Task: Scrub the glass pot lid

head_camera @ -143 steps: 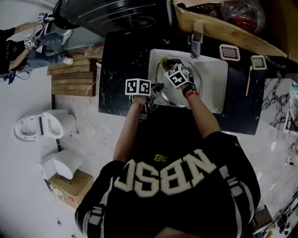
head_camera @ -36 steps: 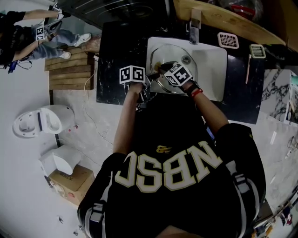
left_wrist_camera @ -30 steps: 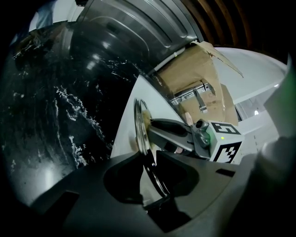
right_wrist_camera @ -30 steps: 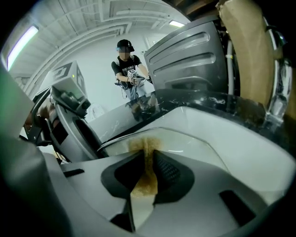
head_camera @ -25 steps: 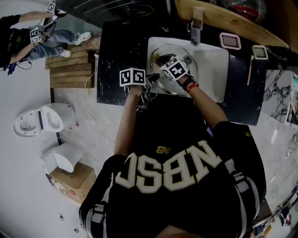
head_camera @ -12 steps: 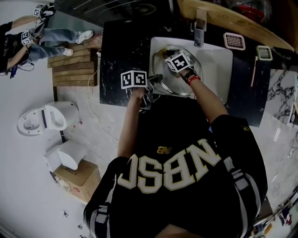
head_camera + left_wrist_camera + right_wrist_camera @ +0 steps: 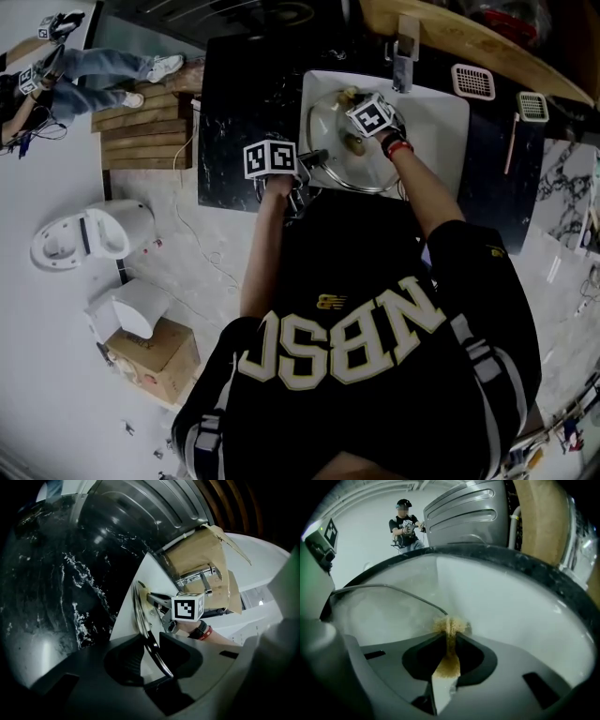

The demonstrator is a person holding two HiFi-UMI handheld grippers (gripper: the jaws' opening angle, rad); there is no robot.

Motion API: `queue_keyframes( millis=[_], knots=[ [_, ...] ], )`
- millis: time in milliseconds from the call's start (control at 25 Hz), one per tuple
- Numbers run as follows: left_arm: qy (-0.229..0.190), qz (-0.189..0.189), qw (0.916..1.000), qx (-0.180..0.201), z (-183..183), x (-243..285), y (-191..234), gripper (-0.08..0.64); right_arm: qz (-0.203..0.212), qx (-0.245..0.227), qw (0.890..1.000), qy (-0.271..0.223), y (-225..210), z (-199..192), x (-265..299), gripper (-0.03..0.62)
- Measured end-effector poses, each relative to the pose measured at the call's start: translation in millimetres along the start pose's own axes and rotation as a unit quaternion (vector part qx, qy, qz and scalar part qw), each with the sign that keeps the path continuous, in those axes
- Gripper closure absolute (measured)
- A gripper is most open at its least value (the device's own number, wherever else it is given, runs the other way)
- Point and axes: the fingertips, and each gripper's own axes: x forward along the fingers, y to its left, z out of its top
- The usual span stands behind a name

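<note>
One lid (image 7: 352,164) in one sink (image 7: 441,122): left gripper (image 7: 151,641) pinches its left rim; right gripper (image 7: 449,638) pinches one sponge (image 7: 452,624) at its far edge.

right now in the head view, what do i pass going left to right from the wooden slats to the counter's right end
wooden slats → left gripper → glass pot lid → white square grate → second grate. the right gripper with its sponge sits over the lid, so it is left out
</note>
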Motion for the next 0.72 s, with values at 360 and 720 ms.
queue_keyframes(
  millis=[360,720],
  knots=[
    [-0.003,-0.012,0.9999,-0.003,-3.9,0.4,-0.3,0.443,-0.033,-0.013,0.994,0.103,-40.7,-70.6,-17.5,0.52],
    [-0.002,-0.019,0.9998,0.007,-2.7,-0.2,-2.8,0.442,0.003,-0.056,0.98,0.192,-39.8,-117.5,-55.0,0.523]
  ],
)
